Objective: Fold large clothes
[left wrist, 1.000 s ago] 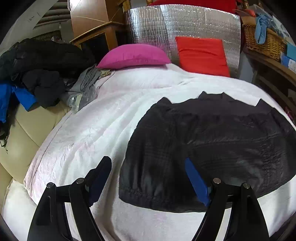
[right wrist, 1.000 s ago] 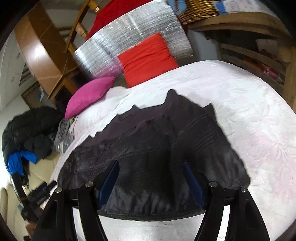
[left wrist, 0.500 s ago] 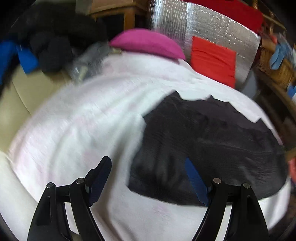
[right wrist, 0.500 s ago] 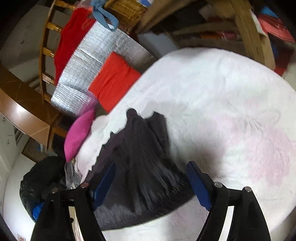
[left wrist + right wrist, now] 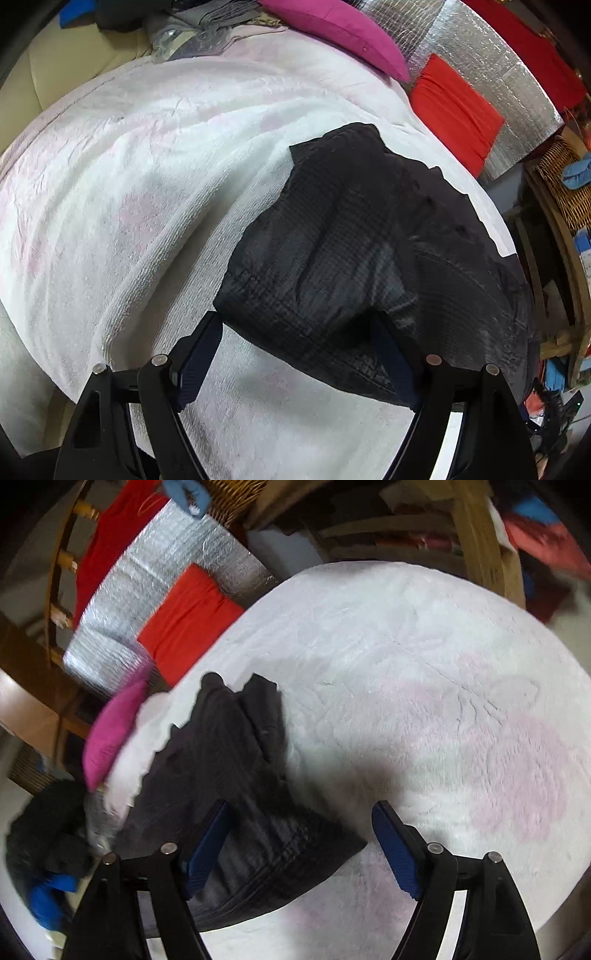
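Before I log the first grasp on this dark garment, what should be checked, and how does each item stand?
1. Left gripper open: ok.
2. Right gripper open: ok.
3. Dark garment lying flat on the white blanket: not ok, rumpled near its hem.
4. Garment's near-left corner between the left fingers: ok, just ahead of them.
5. Garment's near-right corner between the right fingers: ok.
6. Fabric already pinched: not ok, neither gripper holds any.

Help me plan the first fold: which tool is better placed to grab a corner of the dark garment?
Right. The right tool brackets the dark garment's near corner between open fingers; the left tool faces only its hem.
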`<state>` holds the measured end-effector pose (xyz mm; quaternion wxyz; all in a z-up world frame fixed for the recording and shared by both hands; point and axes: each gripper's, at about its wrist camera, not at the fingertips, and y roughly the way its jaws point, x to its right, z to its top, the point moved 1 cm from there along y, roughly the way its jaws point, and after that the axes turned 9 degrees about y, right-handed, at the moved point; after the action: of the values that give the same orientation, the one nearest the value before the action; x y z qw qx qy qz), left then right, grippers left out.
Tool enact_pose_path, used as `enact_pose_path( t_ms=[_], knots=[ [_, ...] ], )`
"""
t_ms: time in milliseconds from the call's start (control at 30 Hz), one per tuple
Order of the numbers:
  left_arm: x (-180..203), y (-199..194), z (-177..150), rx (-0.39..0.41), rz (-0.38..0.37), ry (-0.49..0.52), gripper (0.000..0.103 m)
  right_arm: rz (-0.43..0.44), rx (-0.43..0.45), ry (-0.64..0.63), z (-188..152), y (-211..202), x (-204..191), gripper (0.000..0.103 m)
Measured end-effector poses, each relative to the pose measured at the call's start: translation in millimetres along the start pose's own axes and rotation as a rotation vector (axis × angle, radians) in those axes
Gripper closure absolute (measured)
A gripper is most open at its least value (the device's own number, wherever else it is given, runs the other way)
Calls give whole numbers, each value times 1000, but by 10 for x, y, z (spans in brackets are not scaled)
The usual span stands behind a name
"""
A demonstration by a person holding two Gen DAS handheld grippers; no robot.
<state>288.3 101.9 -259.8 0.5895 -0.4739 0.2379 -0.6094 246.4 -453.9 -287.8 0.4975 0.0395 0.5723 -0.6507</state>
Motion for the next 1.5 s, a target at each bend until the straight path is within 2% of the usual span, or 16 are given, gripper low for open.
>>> enact_pose_path(
  t_ms=[33,133,200,300,367,467,533,600,700,867,1233,1367,1500],
  knots=[
    [-7,27,-6,-6,5,-1,18,-14,-6,-16,-9,27,-14,51],
    [-27,136,-21,-38,11,2,14,-101,-8,-56,-44,88,-10,51],
    [-63,184,-26,-52,6,-13,10,-143,-31,-29,-38,149,78,51],
    [-69,150,-37,-56,0,-15,11,-126,-47,8,-20,128,140,51],
    [-26,45,-49,-36,34,18,11,-74,-22,-2,-20,-24,88,51],
    [92,-280,-100,66,127,86,12,-2,55,-17,-39,-339,20,45],
    [166,-534,-161,146,172,133,12,28,115,-40,-100,-548,-22,32],
    [249,-813,-228,214,219,179,12,64,160,-61,-219,-767,-71,28],
    [337,-1192,-333,301,263,216,12,62,172,-143,-464,-978,-250,28],
    [442,-1647,-366,400,317,256,11,59,189,-288,-924,-1310,-581,28],
    [782,-2578,-785,564,307,362,9,71,268,-516,-1742,-2011,-1344,26],
    [899,-2819,-933,627,310,395,5,70,305,-571,-1967,-2242,-1442,26],
    [1007,-3028,-1094,669,315,422,3,92,298,-559,-2096,-2399,-1447,26]
  ],
)
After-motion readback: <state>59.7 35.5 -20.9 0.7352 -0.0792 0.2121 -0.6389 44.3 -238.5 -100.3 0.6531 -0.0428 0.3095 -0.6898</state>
